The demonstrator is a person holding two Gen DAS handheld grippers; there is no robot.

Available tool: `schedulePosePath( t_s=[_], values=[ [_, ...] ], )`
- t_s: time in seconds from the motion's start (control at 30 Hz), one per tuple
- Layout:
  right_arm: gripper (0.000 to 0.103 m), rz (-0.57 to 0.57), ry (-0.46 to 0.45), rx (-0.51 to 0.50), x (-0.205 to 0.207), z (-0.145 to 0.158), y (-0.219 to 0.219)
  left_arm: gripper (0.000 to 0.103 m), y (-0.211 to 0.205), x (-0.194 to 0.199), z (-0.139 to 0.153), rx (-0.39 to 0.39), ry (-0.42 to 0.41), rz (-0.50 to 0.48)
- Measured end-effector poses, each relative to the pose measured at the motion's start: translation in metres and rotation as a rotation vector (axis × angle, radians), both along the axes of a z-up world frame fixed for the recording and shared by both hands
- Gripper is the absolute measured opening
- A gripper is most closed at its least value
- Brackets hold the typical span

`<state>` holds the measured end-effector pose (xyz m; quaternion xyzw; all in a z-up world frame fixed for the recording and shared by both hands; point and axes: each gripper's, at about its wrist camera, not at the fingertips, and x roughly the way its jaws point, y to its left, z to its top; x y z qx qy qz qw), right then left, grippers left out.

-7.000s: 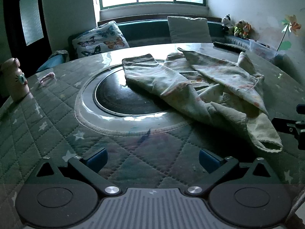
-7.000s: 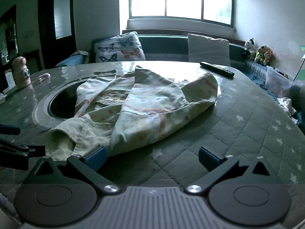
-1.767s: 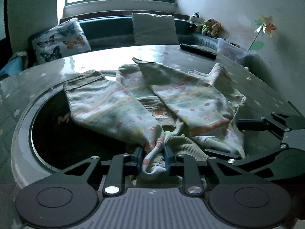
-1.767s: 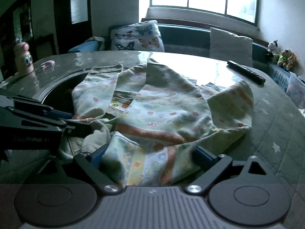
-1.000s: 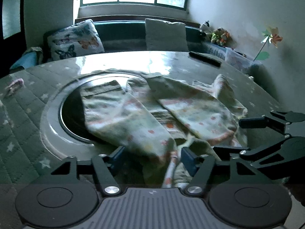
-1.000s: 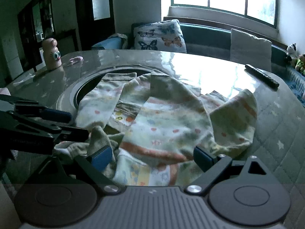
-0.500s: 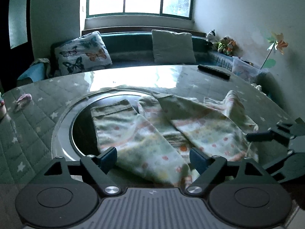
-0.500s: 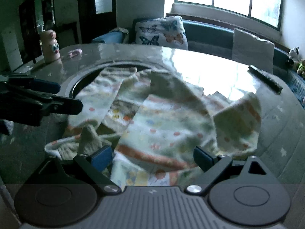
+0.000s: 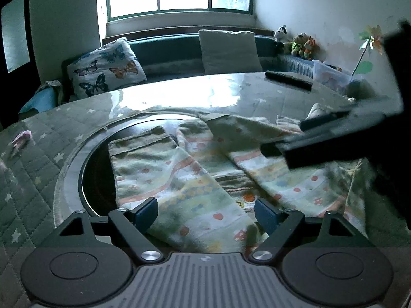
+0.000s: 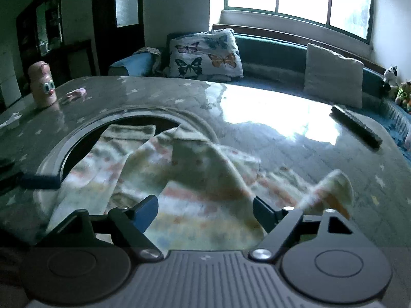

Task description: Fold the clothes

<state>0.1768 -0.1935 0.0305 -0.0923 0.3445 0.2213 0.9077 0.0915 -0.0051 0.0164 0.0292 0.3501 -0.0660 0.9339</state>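
Note:
A pale patterned garment (image 9: 195, 179) with stripes and small red dots lies crumpled on the round table, partly over the dark round inset (image 9: 97, 169). It also shows in the right wrist view (image 10: 195, 179), blurred. My left gripper (image 9: 205, 211) is open above the garment's near edge, holding nothing. My right gripper (image 10: 204, 210) is open above the garment's near part, empty. Its dark body crosses the right of the left wrist view (image 9: 334, 141). The left gripper's finger shows at the left edge of the right wrist view (image 10: 38, 181).
A quilted, star-patterned cover (image 9: 33, 169) lies on the table. A black remote (image 10: 355, 127) lies far right. A pink bottle with eyes (image 10: 42, 87) and a small pink item (image 10: 75, 93) sit far left. A bench with cushions (image 9: 108, 68) runs behind.
My left gripper, shut on the garment's near edge 1.8 s ago, has opened and let it go. Both grippers have lifted and moved over the garment; the right one has swung left.

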Motion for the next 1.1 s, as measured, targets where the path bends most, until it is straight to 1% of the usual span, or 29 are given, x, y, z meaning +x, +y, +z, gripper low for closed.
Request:
schedulePosePath(
  t_s=[0.07,0.27,0.4,0.43,0.5,0.57,0.6,0.63,0.67,0.7,0.77,0.83,1.0,1.1],
  values=[
    [0.077,0.009,0.001,-0.004,0.011,-0.001,0.006,0.082,0.003,0.001,-0.002,-0.002,0.006,0.007],
    [0.076,0.053,-0.009,-0.026,0.037,-0.005,0.03,0.082,0.01,0.001,-0.005,-0.006,0.02,0.022],
    [0.075,0.067,-0.013,-0.053,0.053,-0.013,0.048,0.082,0.011,0.002,-0.006,-0.009,0.029,0.029],
    [0.073,0.063,-0.007,-0.062,0.058,-0.016,0.051,0.082,0.011,0.002,-0.006,-0.009,0.03,0.03],
    [0.068,0.054,0.004,-0.083,0.066,-0.024,0.056,0.082,0.013,0.002,-0.006,-0.009,0.032,0.032],
    [0.057,0.042,0.002,-0.113,0.071,-0.03,0.06,0.082,0.015,0.003,-0.006,-0.01,0.032,0.036],
    [0.053,0.034,0.002,-0.123,0.073,-0.032,0.06,0.082,0.016,0.003,-0.006,-0.011,0.032,0.038],
    [0.049,0.029,0.004,-0.119,0.074,-0.032,0.059,0.083,0.017,0.003,-0.005,-0.013,0.03,0.043],
    [0.042,0.026,0.006,-0.111,0.074,-0.032,0.057,0.084,0.019,0.003,-0.004,-0.015,0.028,0.048],
    [0.037,0.022,0.006,-0.102,0.073,-0.031,0.054,0.084,0.021,0.004,-0.004,-0.019,0.026,0.053],
    [0.024,0.011,-0.004,-0.093,0.069,-0.026,0.049,0.084,0.023,0.004,-0.003,-0.021,0.024,0.064],
    [0.017,-0.004,-0.027,-0.088,0.063,-0.02,0.042,0.084,0.025,0.004,-0.001,-0.022,0.019,0.073],
    [0.015,-0.044,-0.094,-0.07,0.041,0.002,0.015,0.085,0.023,-0.001,0.002,-0.019,0.009,0.074],
    [0.015,-0.089,-0.132,-0.04,0.025,0.02,-0.01,0.087,0.021,-0.004,0.003,-0.019,0.004,0.066]
  ],
)
